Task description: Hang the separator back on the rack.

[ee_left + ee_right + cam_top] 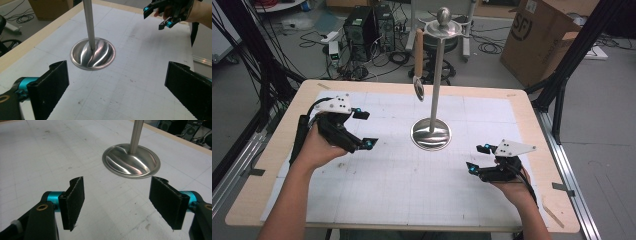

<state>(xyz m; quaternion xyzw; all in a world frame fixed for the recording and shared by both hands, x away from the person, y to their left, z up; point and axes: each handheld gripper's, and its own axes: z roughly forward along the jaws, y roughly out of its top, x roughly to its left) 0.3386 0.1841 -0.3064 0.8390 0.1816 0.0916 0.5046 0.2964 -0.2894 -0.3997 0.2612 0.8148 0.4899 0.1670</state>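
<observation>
on my left i have the left gripper [364,129], black with blue fittings and a white three-cornered plate on top, held in a hand above the left part of the white gridded mat [377,195] that covers the pale wooden table [272,150]. its jaws stand wide apart with nothing between them; in the left gripper view i see only bare mat in the gap, and the two black ribbed pads [51,87] sit far out to either side. ahead of those jaws, near the middle of the table, stands the tall polished steel stand [435,85]: a round domed base resting flat on the mat, a thin upright pole, and a small disc with a ball knob at the top. from that top disc a long utensil with a pale wooden handle and a shiny metal bowl [418,75] hangs down, just left of the pole and clear of the mat. neither gripper touches the stand. to my right, the right gripper [477,159], of the same black and blue build with its own plate, is held low over the right part of the mat, well apart from the base. its jaws are also spread, empty, and in the right gripper view they point toward the steel base [131,161] with bare mat between.
</observation>
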